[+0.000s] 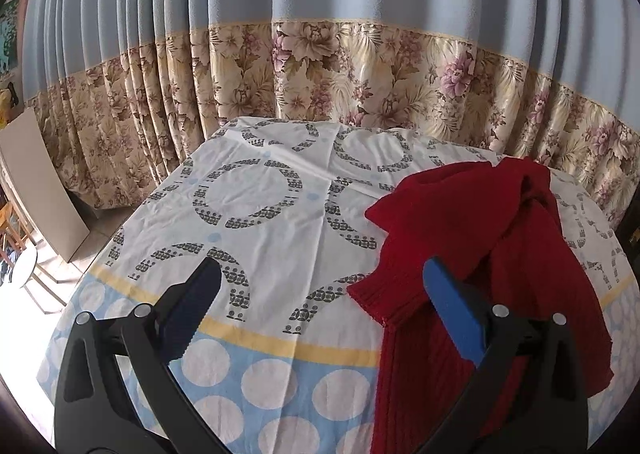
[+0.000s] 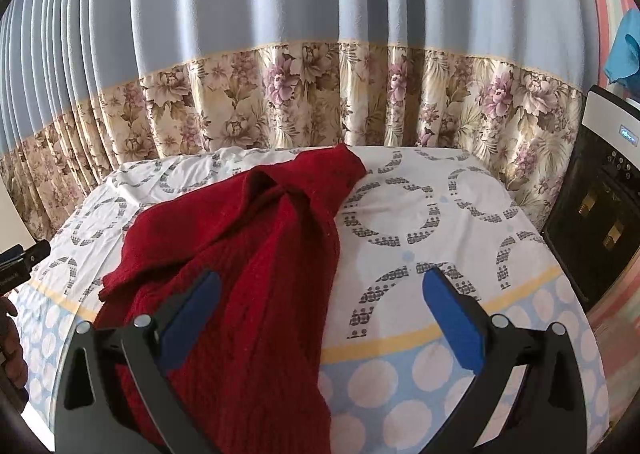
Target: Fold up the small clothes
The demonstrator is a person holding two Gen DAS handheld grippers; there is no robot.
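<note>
Left wrist: my left gripper (image 1: 322, 278) is gaping wide, holding nothing.
Right wrist: my right gripper (image 2: 320, 290) is likewise spread.
Sweater (image 2: 256, 238): lying crumpled on the tablecloth (image 2: 420, 214).
Obstacles: curtain (image 2: 320, 94) hanging behind; appliance (image 2: 600, 206), possibly a dispenser, standing rightward.

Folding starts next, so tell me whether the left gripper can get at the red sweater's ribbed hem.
Probably yes: the left gripper is open, the ribbed hem lies just beside its right finger, and nothing covers it.
</note>
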